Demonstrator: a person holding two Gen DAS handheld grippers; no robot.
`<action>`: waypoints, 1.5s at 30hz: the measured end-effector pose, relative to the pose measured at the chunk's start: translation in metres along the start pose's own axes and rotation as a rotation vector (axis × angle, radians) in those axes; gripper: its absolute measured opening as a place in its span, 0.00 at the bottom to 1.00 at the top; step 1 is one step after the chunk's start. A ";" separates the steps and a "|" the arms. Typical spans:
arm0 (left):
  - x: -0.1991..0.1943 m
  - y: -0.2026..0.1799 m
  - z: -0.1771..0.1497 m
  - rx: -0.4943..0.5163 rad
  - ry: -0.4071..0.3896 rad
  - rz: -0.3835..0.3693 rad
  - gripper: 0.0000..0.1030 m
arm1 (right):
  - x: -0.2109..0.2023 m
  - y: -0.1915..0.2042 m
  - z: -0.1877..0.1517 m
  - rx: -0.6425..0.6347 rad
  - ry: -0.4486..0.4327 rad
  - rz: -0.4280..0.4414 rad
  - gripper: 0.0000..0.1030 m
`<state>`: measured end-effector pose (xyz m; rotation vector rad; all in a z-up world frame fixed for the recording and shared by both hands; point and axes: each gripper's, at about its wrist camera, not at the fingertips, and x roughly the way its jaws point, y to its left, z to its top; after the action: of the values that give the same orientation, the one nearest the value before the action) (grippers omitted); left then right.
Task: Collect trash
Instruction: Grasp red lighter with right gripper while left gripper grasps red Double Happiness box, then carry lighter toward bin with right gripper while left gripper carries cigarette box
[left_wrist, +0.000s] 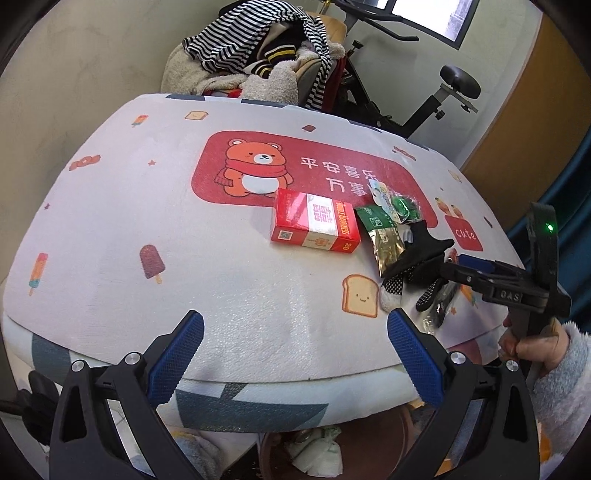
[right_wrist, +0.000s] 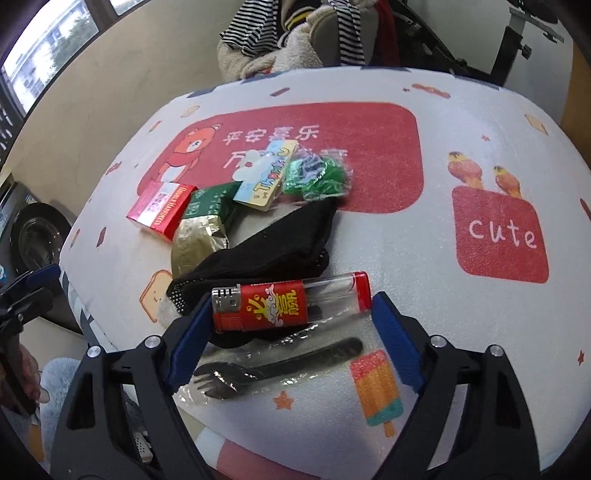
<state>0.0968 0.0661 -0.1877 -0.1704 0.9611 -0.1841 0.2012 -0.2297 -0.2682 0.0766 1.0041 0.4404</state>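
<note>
Trash (right_wrist: 207, 236) all lies on the table (right_wrist: 461, 110) uncollected; my right gripper (right_wrist: 290, 325) is spread around the lighter (right_wrist: 291, 304), my left gripper (left_wrist: 295, 350) spread, empty.

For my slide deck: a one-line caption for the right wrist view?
Right gripper jaws bracket a red lighter lying on a black sock.

— Where is room lying open on the table (left_wrist: 110, 229)?

— Its left half and near edge are lying bare. The red box (left_wrist: 316, 221), green-gold packet (left_wrist: 382, 236) and black sock (left_wrist: 417, 254) are crowding the right half.

— And by the right gripper (right_wrist: 288, 332)?

— The lighter (right_wrist: 288, 304) is lying across its open fingers, the wrapped fork (right_wrist: 273, 365) just nearer. The far right corner is staying free.
</note>
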 end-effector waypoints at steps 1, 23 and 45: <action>0.001 0.000 0.001 -0.002 -0.001 -0.003 0.94 | 0.000 0.001 -0.002 0.000 -0.003 -0.002 0.81; 0.112 -0.051 0.073 0.177 0.089 0.112 0.94 | -0.037 -0.026 -0.009 0.072 -0.087 -0.046 0.81; 0.130 -0.026 0.079 0.181 0.119 0.156 0.86 | -0.043 -0.024 -0.011 0.046 -0.081 -0.043 0.81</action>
<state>0.2326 0.0153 -0.2412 0.0831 1.0660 -0.1381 0.1807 -0.2699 -0.2464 0.1134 0.9350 0.3719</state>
